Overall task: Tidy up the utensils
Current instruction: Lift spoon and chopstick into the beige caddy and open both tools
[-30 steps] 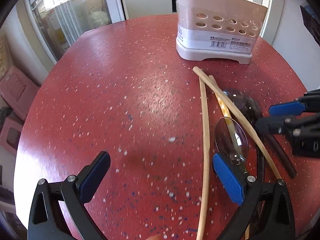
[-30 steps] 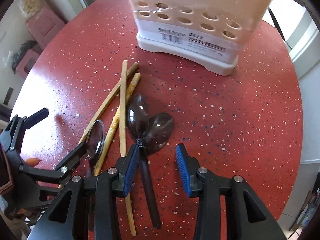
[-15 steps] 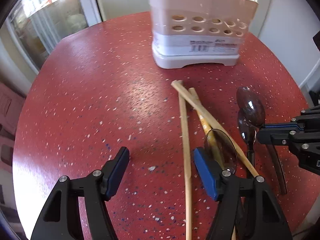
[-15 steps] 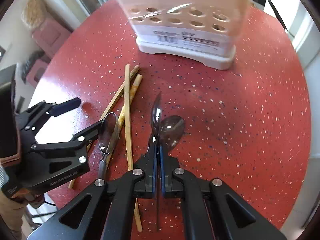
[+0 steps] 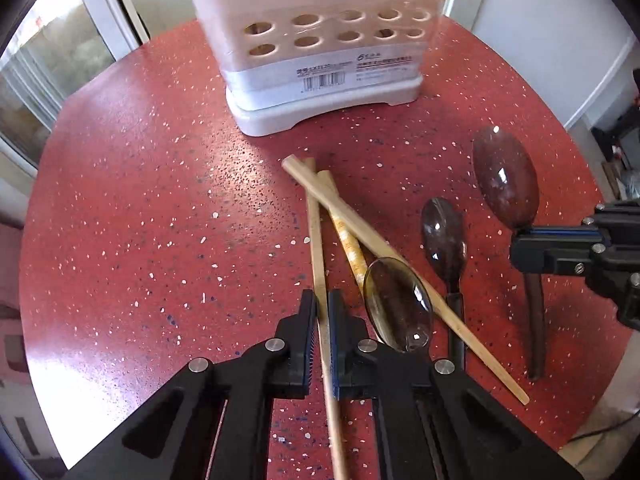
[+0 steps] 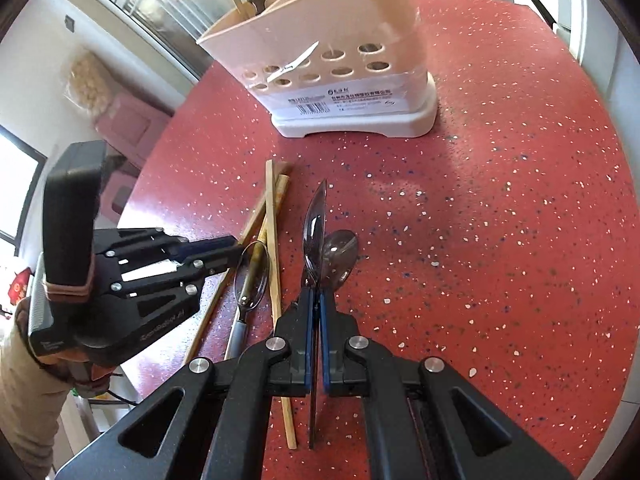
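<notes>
Left wrist view: left gripper (image 5: 323, 312) clamps one chopstick (image 5: 316, 240) mid-shaft on the table (image 5: 140, 200), near the holder (image 5: 320, 60). Right gripper (image 6: 316, 312) pinches a lifted spoon (image 6: 315, 224) by its neck. Both look light, stiff, slippery.

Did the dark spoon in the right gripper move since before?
Yes. The dark spoon was lying flat by the other spoon; the right gripper has since clamped it, turned it on edge and lifted it toward the utensil holder.
</notes>
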The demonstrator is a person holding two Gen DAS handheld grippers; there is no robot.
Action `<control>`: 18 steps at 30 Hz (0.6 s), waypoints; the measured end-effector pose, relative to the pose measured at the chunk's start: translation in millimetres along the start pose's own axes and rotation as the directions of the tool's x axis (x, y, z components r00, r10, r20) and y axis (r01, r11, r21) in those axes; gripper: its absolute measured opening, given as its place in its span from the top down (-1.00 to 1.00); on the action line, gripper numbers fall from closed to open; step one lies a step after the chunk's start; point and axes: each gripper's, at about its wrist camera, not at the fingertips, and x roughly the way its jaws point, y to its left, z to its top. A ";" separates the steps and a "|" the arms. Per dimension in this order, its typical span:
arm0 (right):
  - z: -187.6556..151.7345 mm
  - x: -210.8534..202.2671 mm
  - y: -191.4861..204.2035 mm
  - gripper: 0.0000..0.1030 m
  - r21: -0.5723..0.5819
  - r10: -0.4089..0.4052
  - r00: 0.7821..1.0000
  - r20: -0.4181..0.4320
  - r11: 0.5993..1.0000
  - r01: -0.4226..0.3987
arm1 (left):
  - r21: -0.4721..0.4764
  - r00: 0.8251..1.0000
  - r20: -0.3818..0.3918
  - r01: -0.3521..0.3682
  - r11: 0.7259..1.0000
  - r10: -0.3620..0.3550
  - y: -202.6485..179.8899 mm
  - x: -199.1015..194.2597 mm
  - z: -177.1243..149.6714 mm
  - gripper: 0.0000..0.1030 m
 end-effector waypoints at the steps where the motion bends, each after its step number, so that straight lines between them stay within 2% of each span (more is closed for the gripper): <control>1: -2.9 -3.5 -0.7 0.93 -0.001 0.000 1.000 0.007 1.000 0.000 | -0.001 1.000 0.009 -0.001 1.000 0.001 -1.1 -0.9 -0.9 0.32; 5: -4.9 -11.3 -11.1 0.93 -0.004 0.007 0.999 0.042 1.000 -0.006 | -0.039 0.996 0.081 -0.019 0.999 0.022 -0.4 -12.1 -13.7 0.32; 9: -10.6 -20.8 -9.5 0.93 0.001 0.012 0.997 0.077 1.000 -0.012 | -0.114 0.983 0.176 -0.024 0.993 0.044 8.1 -32.9 -31.6 0.32; 13: -15.8 -35.5 -4.7 0.93 -0.004 0.014 0.992 0.126 1.000 -0.013 | -0.184 0.953 0.296 -0.014 0.983 0.069 12.6 -61.5 -45.5 0.32; 18: -20.0 -61.4 2.0 0.93 -0.019 0.003 0.979 0.206 1.000 0.001 | -0.241 0.899 0.432 0.040 0.970 0.070 17.6 -98.3 -53.6 0.32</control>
